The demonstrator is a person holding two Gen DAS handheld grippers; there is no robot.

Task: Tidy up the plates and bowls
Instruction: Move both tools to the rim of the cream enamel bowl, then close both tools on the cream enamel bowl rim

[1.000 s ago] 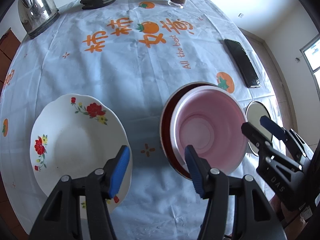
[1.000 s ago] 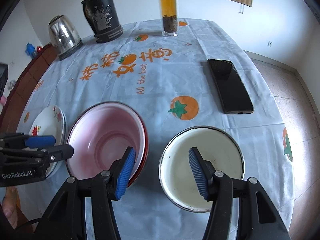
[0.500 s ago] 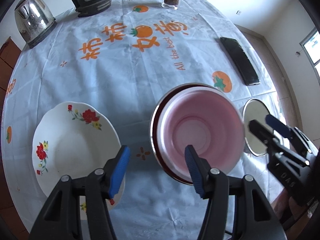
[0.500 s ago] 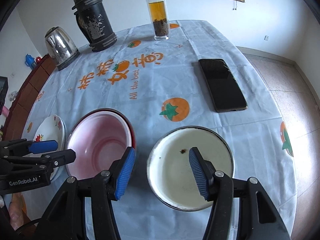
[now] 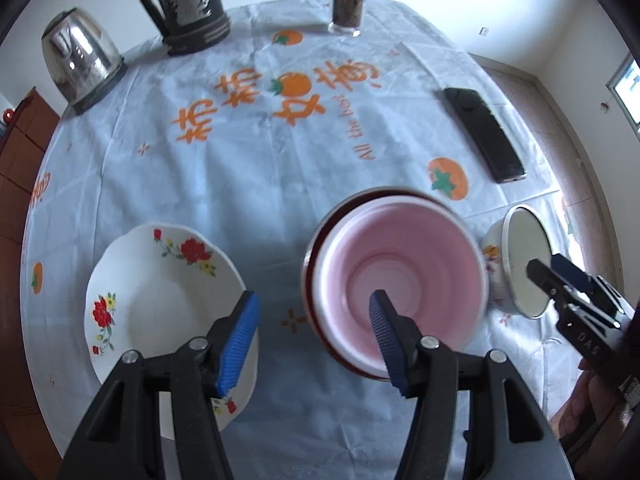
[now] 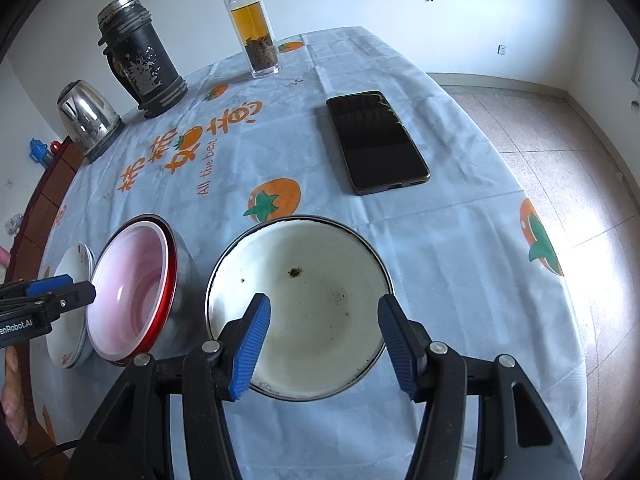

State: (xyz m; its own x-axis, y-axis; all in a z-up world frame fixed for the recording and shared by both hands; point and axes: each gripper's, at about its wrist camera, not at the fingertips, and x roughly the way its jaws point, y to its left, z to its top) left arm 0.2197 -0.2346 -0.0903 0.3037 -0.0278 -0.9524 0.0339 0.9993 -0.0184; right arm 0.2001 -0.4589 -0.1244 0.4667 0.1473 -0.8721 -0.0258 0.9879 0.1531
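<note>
Left claw (image 5: 314, 336): released, nothing between its blue pads, held above the surface (image 5: 248, 168). Its right pad overlaps the near inside of the pink bowl (image 5: 404, 280), which sits nested in a red-rimmed bowl (image 5: 310, 280); its left pad overlaps the right edge of the floral plate (image 5: 160, 296). Plate and pink bowl lie side by side, apart.

Right claw (image 6: 322, 344): released, empty, poised over the white enamel bowl (image 6: 304, 292), whose near rim falls between the pads. Contact with the bowl cannot be confirmed. This bowl stands just right of the pink bowl.

Beyond, on the printed tablecloth: a black phone (image 6: 376, 142), a glass tea bottle (image 6: 254, 28), a dark thermos jug (image 6: 140, 68) and a steel kettle (image 6: 86, 118).
</note>
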